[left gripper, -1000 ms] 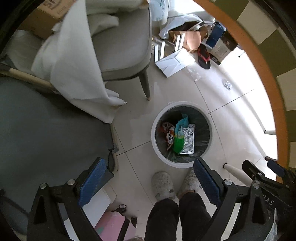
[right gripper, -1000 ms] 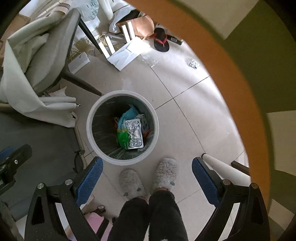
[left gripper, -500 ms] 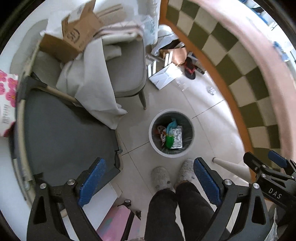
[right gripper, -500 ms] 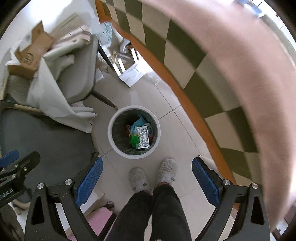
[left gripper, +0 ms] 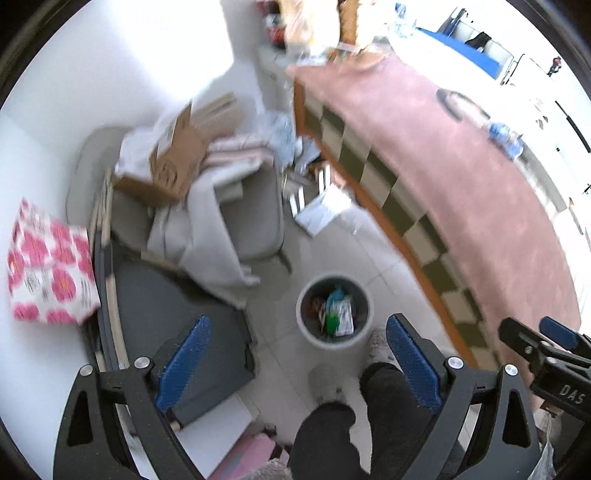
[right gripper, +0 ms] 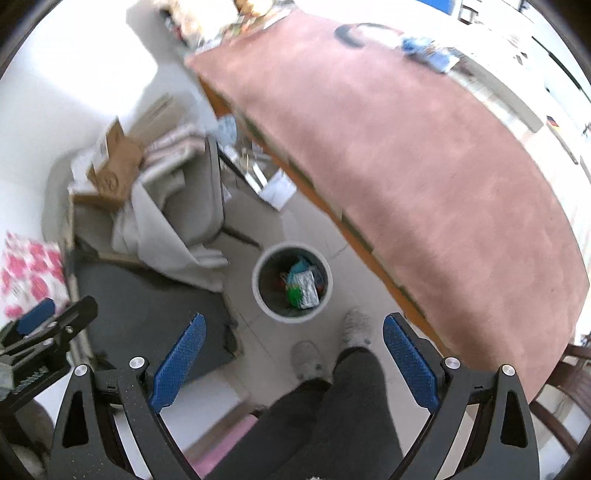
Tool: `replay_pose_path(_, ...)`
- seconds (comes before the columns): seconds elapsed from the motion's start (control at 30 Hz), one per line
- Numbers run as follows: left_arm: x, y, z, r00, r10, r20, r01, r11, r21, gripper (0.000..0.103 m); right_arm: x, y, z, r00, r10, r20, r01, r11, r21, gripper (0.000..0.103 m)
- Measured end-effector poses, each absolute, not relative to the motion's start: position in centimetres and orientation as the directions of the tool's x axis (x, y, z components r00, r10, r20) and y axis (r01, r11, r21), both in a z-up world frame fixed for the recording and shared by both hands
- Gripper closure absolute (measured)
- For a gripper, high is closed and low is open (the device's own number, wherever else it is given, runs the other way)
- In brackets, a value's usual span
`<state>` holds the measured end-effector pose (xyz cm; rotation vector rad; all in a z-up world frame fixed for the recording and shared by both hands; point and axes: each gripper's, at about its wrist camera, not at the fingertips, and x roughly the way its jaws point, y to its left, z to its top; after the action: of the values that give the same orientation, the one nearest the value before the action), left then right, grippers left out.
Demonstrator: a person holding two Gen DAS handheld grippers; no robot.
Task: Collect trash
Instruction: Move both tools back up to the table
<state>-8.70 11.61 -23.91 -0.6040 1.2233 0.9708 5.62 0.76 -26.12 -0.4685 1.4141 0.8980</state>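
Note:
A round white trash bin (left gripper: 308,334) stands on the tiled floor far below, holding wrappers and a foil pack (left gripper: 341,321). It also shows in the right wrist view (right gripper: 260,299). My left gripper (left gripper: 299,363) is open and empty, high above the bin. My right gripper (right gripper: 293,363) is open and empty, also high above it. On the pink table top (right gripper: 424,155) lie a blue crumpled wrapper (right gripper: 424,50) and a dark ring-shaped item (right gripper: 351,33). The same wrapper (left gripper: 504,138) shows in the left wrist view.
A grey chair (left gripper: 255,214) draped with white cloth and a cardboard box (left gripper: 173,162) stands left of the bin. A grey mat (left gripper: 166,295) lies at left. Papers (left gripper: 321,214) litter the floor under the table. The person's legs and slippers (right gripper: 354,328) are below.
Both grippers have risen well above the floor; the bin looks smaller and the pink table top has come into view. Both stay open and empty.

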Motion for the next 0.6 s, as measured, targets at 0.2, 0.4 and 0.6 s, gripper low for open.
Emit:
replay_pose_path(0.2,1.5,13.8,-21.4,0.074,0.352,-0.933,-0.836,0.532,0.135,0.003,16.3,1.5,-22.9,-0.025,0.288,-0.957,-0.704,0.675,0.221,0.005)
replay_pose_path(0.4,15.8,16.5,-23.2,0.087,0.320,-0.943,-0.797,0.590,0.127,0.000,30.4,2.0,-23.9,0.062,0.188,-0.980,-0.670,0.736,0.098,0.005)
replay_pose_path(0.6,28.3,19.6,-27.7,0.084,0.221,-0.972,-0.777,0.624,0.074,0.000,43.8,3.4,-28.3,0.144,0.062,-0.988,-0.633,0.773,-0.044,0.005)
